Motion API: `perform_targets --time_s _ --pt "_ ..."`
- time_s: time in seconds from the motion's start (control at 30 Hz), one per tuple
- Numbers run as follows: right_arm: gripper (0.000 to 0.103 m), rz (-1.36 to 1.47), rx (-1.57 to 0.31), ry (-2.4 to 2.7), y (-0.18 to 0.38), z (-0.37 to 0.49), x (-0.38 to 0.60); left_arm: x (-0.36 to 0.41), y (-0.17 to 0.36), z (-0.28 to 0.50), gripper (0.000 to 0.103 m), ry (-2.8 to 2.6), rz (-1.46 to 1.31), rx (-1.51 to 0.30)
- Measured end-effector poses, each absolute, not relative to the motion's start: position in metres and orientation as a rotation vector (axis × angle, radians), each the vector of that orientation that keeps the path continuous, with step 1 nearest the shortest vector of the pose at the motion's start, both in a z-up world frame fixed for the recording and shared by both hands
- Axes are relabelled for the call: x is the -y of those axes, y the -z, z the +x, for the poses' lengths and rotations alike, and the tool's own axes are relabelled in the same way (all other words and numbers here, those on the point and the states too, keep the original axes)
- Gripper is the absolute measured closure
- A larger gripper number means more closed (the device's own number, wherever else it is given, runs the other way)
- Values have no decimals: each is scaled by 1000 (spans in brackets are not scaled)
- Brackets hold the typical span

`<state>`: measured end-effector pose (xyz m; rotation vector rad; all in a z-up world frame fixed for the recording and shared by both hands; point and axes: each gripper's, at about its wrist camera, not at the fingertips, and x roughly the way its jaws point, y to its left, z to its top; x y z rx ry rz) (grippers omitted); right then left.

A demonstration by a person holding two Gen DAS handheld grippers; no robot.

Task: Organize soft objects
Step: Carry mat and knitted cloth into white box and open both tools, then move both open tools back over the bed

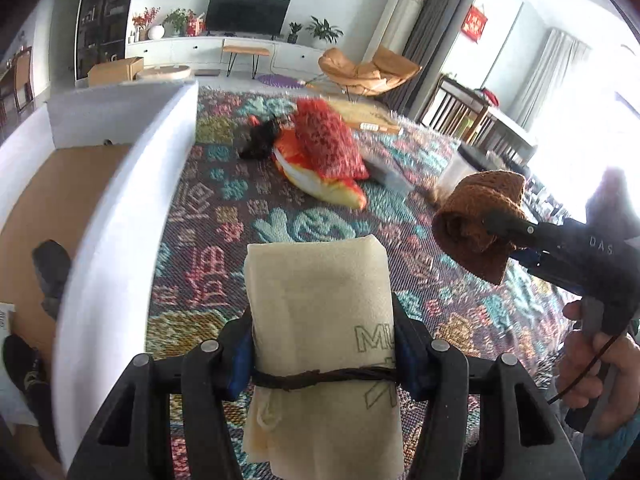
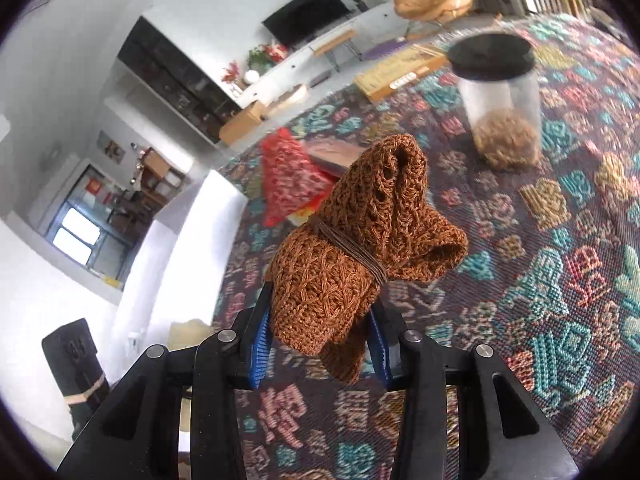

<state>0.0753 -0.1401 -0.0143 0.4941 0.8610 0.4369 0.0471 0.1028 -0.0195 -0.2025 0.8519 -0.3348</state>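
Both bundles are held in the air above the patterned surface [image 1: 320, 216], so most of the risk from here lies in the grips. The left gripper [image 1: 322, 364] has its fingers clamped on a cream folded cloth [image 1: 320, 308], a roll tied with a dark cord [image 1: 320, 376]; the blue pads bite right at the cord line, which looks secure, though much of the roll stands out beyond the pads and could lever sideways in a quick swing. The right gripper [image 2: 320, 344] looks riskier: its fingers are clamped on the lower end of a brown knitted cloth [image 2: 352, 240] tied with brown string [image 2: 352, 252], and the grip sits below the string, on loose, open knit. That fabric compresses easily, so I judge it could creep out of the pads, or a dangling fold could snag on something. A white-walled box [image 1: 120, 208] with a brown floor stands just left of the cream roll and is probably the destination; clipping its tall wall on the way in could knock a bundle free. On the surface beyond lie a red netted pouch [image 1: 328, 140] on an orange and white cushion [image 1: 320, 184], and a clear jar with a black lid [image 2: 496, 92], which a wide sweep of the right gripper could tip over.
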Motion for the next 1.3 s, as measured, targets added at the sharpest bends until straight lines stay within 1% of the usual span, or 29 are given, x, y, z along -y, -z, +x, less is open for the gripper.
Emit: perform_targets --time_s 0.13,0.2,0.23,0.27,0.3,0.33,0.37,0.47,0.57,0.63,0.73,0.83,0.93,1.03,1.13,1.3 --pt "59 439 -808 -658 -38 70 59 -167 -29 27 46 199 -173 -741" --pt "58 424 -808 -783 -52 67 10 -205 -39 19 44 70 -143 -714" --pt "56 413 -820 -838 -55 67 -17 -224 -40 16 42 -14 -122 -707" --pt "49 399 -838 -887 -55 66 -43 -243 -38 14 35 -101 -101 -714" --pt "42 383 -859 -935 -53 67 -69 -260 -32 15 19 -185 -82 -738" --pt "27 361 -885 -977 -47 69 -92 -278 -26 16 9 -254 -74 -767" --pt "21 335 -906 -983 -40 71 -110 -295 -19 15 1 -310 -85 -786" --pt "21 291 -939 -947 -17 79 -121 -330 -7 3 1 -408 -185 -794" --pt "21 225 -903 -831 1 69 -91 -336 -4 -3 1 -446 -248 -737" --pt "21 139 -869 -695 19 65 -59 -326 -2 1 1 -415 -273 -716" --pt "21 21 -868 -412 57 66 -4 -289 -5 8 1 -291 -280 -690" --pt "21 -1 -902 -149 93 73 63 -227 -13 16 1 -113 -223 -692" --pt "21 22 -891 30 106 64 120 -158 -17 21 1 72 -135 -723" --pt "21 116 -876 154 111 61 158 -92 1 31 1 229 -59 -801" --pt "21 167 -837 195 102 57 174 -41 35 47 1 264 16 -860" --pt "21 175 -864 204 109 66 179 -8 81 77 1 217 69 -909"
